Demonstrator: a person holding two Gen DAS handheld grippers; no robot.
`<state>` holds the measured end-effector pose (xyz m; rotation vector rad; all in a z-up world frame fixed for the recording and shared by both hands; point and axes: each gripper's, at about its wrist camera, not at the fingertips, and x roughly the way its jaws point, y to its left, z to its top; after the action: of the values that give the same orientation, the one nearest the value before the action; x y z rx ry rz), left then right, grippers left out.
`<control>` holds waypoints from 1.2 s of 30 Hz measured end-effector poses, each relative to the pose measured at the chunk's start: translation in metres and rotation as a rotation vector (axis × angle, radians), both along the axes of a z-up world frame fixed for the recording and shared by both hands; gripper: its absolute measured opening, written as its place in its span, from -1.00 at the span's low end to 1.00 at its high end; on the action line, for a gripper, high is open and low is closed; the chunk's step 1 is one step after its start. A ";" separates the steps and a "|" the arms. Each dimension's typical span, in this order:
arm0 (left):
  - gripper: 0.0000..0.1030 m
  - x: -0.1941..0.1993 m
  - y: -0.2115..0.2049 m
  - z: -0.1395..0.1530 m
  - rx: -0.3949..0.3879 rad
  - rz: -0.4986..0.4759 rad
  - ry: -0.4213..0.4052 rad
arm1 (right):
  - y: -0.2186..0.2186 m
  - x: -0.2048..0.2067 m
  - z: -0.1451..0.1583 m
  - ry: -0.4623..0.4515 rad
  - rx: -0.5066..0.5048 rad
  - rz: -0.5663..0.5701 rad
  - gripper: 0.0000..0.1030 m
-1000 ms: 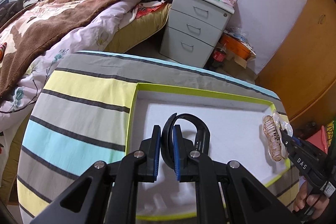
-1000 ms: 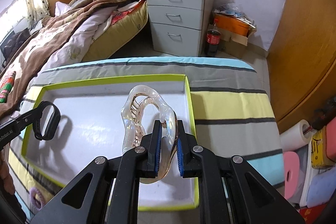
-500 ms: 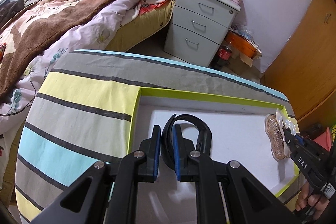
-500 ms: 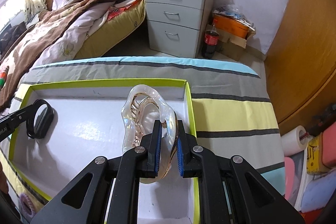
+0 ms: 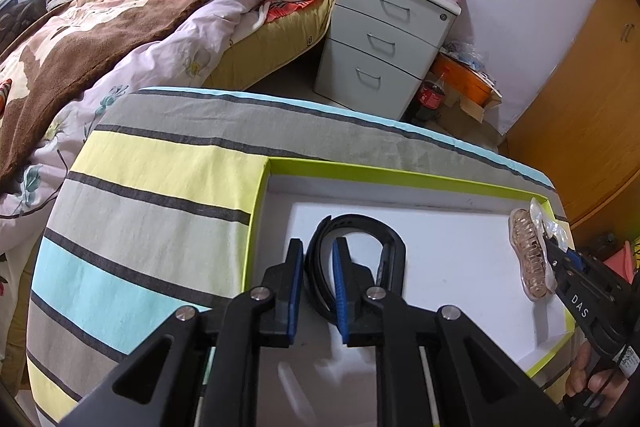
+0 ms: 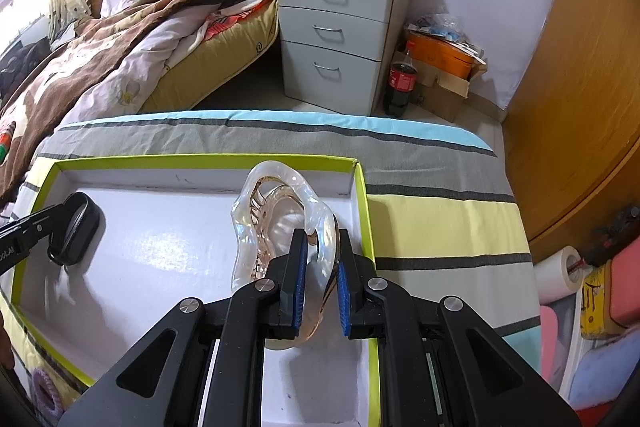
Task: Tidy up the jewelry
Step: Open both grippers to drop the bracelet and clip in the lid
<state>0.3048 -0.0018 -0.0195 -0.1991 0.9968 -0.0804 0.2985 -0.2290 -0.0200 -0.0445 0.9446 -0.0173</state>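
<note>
Two grippers hover over a green-rimmed white tray [image 6: 363, 187]: left gripper [image 5: 317, 287] clamps a black wristband [image 5: 394, 247], right gripper [image 6: 320, 285] a translucent hair claw [image 6: 276, 215]; neither released, purple scrunchie [image 6: 44, 391] outside.

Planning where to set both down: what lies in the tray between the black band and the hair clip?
Nothing: only bare white tray floor separates the band and the clip, clearest in the right wrist view.

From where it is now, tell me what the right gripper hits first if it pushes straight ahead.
Likely the tray's far green wall; the right gripper, clamped on the clear hair claw, points across the white floor toward it. Depth is uncertain.
</note>
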 end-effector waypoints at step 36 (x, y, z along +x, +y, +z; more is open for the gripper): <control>0.17 -0.130 0.018 0.062 -0.021 -0.023 -0.142 | -0.001 -0.132 0.048 -0.138 0.124 0.002 -0.42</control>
<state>0.1743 0.0167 0.0423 -0.1983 0.8575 -0.1237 0.1666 -0.2304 0.0276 0.0695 0.8060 0.0397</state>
